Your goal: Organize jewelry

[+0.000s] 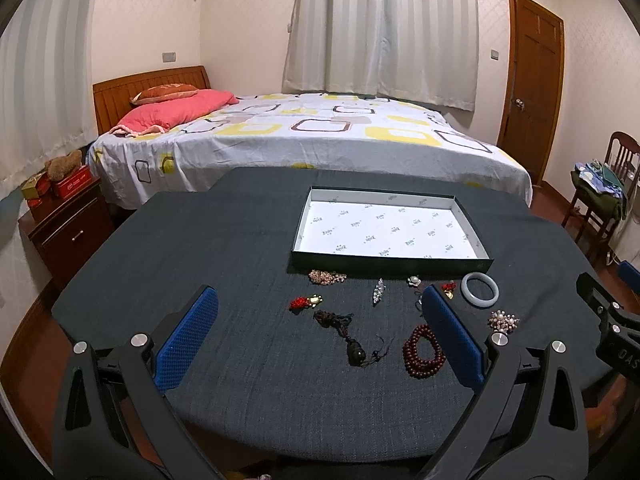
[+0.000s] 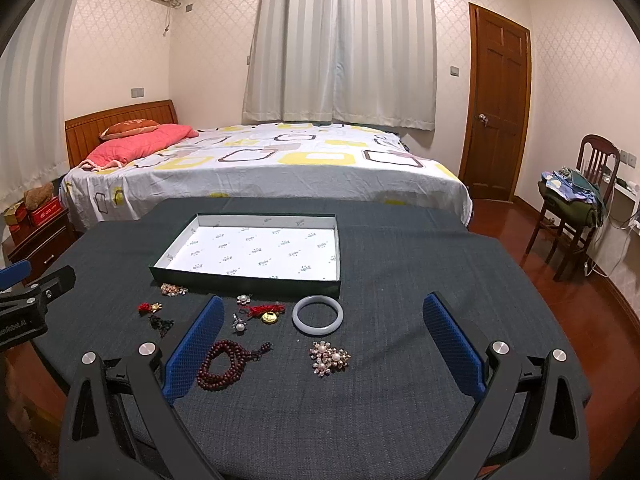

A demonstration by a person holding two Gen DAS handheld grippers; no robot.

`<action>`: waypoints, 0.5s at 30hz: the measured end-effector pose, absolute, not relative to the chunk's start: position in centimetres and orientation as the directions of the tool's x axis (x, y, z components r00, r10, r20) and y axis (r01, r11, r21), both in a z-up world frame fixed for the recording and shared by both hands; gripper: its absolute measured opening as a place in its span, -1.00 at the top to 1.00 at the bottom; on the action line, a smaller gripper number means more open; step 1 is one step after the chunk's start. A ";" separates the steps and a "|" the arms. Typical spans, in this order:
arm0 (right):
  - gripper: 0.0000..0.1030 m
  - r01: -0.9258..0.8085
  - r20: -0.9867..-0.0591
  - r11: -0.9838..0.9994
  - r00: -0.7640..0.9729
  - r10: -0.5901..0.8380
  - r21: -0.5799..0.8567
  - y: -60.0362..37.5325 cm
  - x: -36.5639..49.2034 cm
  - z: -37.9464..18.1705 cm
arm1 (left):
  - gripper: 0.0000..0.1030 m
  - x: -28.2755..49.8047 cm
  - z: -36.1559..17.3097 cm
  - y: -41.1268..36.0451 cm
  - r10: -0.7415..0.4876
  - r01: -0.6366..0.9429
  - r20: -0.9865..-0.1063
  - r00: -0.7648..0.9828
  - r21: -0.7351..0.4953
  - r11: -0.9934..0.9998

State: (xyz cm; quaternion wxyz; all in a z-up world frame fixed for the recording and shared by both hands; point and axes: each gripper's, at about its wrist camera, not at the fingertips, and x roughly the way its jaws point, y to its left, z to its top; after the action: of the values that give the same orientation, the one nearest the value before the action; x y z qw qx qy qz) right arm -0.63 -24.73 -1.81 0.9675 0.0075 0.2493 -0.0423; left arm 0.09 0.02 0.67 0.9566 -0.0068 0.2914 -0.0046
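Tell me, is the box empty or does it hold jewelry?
Empty. The box shows only its printed white lining; the bangle lies outside on the cloth.

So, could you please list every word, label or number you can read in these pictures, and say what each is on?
"DAS": right gripper body, cut off in the left wrist view.
"nRobot.AI": left gripper body, cut off in the right wrist view.
Shallow dark box's white lining: repeated logo, too small.
Red tins: print blurred.

tray behind jewelry | bangle right of beads
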 end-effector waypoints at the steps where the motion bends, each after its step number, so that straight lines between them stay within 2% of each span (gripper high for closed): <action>1: -0.88 0.085 -0.483 0.996 0.872 -0.076 -0.004 -24.8 -0.6 -1.8 | -0.93 0.1 0.5 0.0 -0.011 0.004 -0.557 0.831 -0.014 1.000; 15: -0.88 0.084 -0.484 0.996 0.872 -0.076 -0.005 -24.8 -0.6 -2.0 | -0.93 0.0 0.0 0.0 -0.012 0.009 -0.558 0.830 -0.007 1.000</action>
State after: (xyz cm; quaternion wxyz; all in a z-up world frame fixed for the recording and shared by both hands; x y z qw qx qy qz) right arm -0.59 -24.76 -1.99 0.9674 0.0079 0.2497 -0.0415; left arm 0.00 -0.05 0.01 0.9565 -0.0021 0.2917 -0.0054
